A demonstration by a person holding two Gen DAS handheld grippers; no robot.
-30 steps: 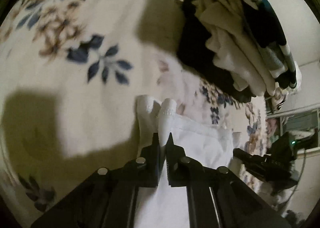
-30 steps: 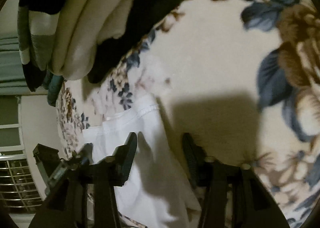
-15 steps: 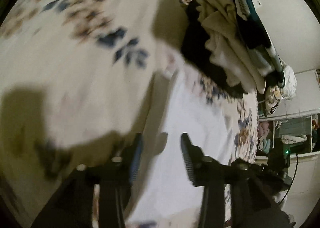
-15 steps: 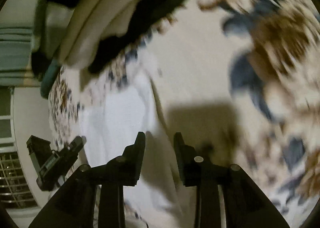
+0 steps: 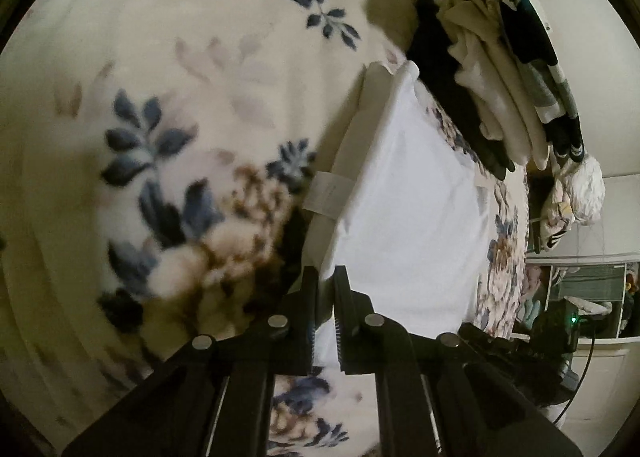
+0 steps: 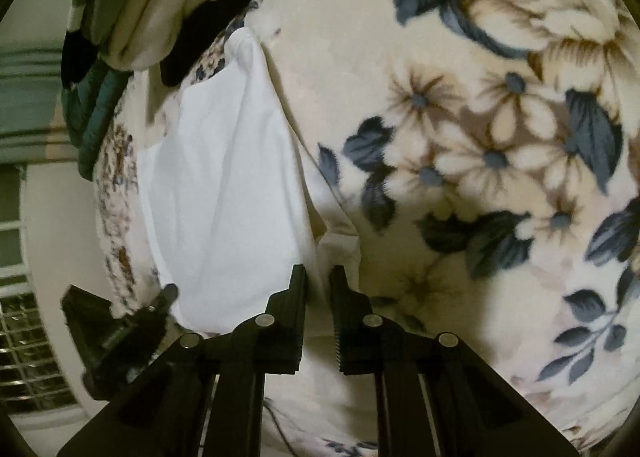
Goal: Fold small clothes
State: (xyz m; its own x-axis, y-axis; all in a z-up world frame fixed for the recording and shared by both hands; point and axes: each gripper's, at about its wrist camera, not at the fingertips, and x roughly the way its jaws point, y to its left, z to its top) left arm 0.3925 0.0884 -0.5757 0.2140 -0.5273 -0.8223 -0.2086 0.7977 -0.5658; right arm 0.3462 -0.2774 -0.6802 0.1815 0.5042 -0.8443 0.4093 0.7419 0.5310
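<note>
White garment (image 5: 404, 193) flat on floral bed blanket (image 5: 168, 105), both tools clamped on its near edge.
Left tool (image 5: 327, 277) and right tool (image 6: 318, 275), open half a second ago, now pinch fabric; clothes pile (image 5: 500, 69) crowds far edge, open blanket alongside.

The left hand-held gripper (image 5: 327, 277) is black. It has two flat fingers (image 5: 310, 289) with tiny ridges inside, and four round silver screws (image 5: 277, 321) sit on its black arms. The right hand-held gripper (image 6: 318, 277) looks the same: black, ridged fingers (image 6: 344, 289), round silver screws (image 6: 264, 320).
</note>
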